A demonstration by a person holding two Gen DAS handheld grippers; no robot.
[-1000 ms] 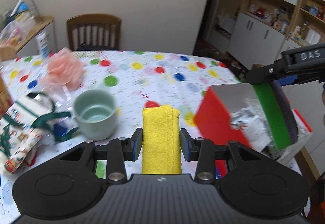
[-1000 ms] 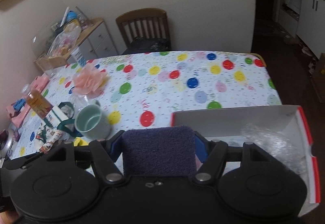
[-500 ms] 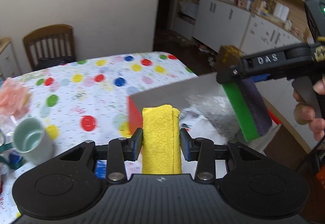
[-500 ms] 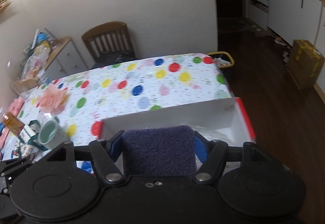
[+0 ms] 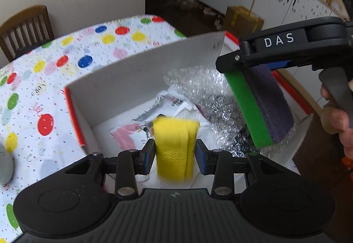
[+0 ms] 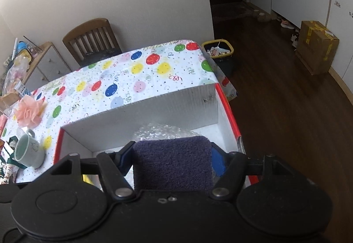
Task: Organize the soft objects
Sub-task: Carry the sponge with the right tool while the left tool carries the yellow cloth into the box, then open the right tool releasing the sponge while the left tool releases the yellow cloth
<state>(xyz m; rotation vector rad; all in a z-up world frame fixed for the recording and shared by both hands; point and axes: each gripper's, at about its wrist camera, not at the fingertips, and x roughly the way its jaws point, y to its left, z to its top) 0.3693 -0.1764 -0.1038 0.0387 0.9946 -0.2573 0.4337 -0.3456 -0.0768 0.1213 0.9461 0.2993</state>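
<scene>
A red box with white inner walls [image 5: 143, 75] stands on the table's right end; it also shows in the right wrist view [image 6: 154, 115]. My left gripper [image 5: 175, 154] is over the box with its jaws slightly apart, and a folded yellow cloth [image 5: 174, 148], blurred, sits between them with small gaps at the pads. My right gripper [image 6: 172, 161] is shut on a green and purple sponge [image 5: 262, 106], purple face up in its own view [image 6: 172, 163], held over the box's right half.
Bubble wrap [image 5: 198, 82], foil [image 5: 225, 115] and printed bags [image 5: 141, 124] lie in the box. A pale green mug [image 6: 28, 152], pink pouf [image 6: 28, 110] and patterned bag sit on the dotted tablecloth [image 6: 136, 71]. A wooden chair [image 6: 92, 40] stands behind.
Both grippers moved right and over the box, now looking down into it. The left jaws have parted a little from the yellow cloth, which looks motion-blurred.
</scene>
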